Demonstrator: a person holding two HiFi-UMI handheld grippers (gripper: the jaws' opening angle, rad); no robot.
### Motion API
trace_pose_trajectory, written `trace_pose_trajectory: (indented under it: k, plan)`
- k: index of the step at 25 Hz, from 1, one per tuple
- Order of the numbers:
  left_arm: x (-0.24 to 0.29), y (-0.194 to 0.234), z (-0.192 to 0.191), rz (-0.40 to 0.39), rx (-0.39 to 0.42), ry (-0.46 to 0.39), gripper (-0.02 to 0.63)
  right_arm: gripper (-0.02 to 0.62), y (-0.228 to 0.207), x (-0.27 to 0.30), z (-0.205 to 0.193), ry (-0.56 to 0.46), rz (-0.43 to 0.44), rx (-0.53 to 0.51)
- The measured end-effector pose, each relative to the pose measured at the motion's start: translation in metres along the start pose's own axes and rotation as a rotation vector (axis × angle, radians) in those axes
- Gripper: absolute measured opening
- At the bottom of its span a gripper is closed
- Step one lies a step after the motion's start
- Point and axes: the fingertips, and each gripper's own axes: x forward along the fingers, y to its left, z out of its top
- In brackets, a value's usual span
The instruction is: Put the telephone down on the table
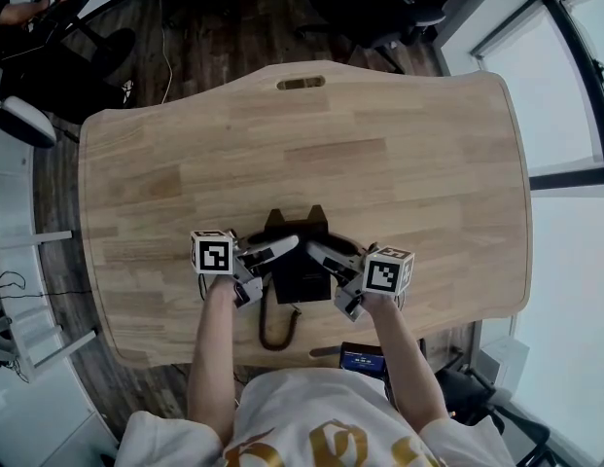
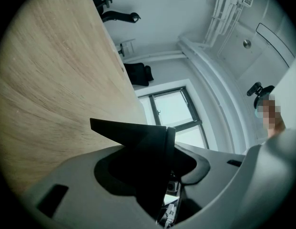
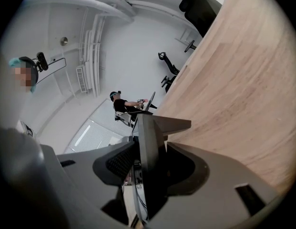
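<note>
Pale wooden table fills the head view, with a cable slot near its far edge. Black office chairs stand beyond it, and a small blue-lit device shows just past the near edge. The black telephone is over the near-middle of the table, its long axis running away from the person. Its two-pronged end points at the far edge and its coiled cord trails back. The left gripper and right gripper meet it from opposite sides, each with its jaws clamped on a thin side edge. Whether it touches the wood cannot be told.
</note>
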Motion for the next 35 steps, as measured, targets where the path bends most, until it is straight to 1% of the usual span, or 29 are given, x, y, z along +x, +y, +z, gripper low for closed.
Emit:
trace_pose_trajectory:
  k: [8,17,20,22,24,28,32,35]
  plan:
    - [0.0,0.008,0.001,0.001,0.005,-0.003,0.195,0.187,-0.007,0.003,-0.001,0.006,-0.008,-0.003]
    - [-0.001,0.011,-0.001,-0.011,0.03,0.004,0.195,0.189,-0.009,0.005,-0.003,0.016,0.01,-0.001]
    - [0.0,0.01,0.0,-0.017,0.025,0.006,0.195,0.189,-0.009,0.005,-0.002,0.016,0.011,0.0]
    - [0.0,0.012,0.0,-0.001,0.004,-0.003,0.201,0.19,-0.009,0.005,-0.002,0.017,0.011,0.004]
    - [-0.001,0.015,0.0,0.025,-0.017,-0.02,0.276,0.193,-0.009,0.004,-0.002,0.021,0.001,0.0]
    - [-0.003,0.019,0.0,0.076,-0.016,-0.031,0.291,0.217,-0.011,0.004,-0.001,0.031,-0.042,-0.038]
    - [-0.004,0.021,0.0,0.123,0.006,-0.024,0.304,0.225,-0.013,0.003,-0.001,0.033,-0.059,-0.028]
    - [-0.006,0.021,0.001,0.147,0.012,-0.034,0.304,0.225,-0.013,0.003,-0.001,0.029,-0.069,-0.028]
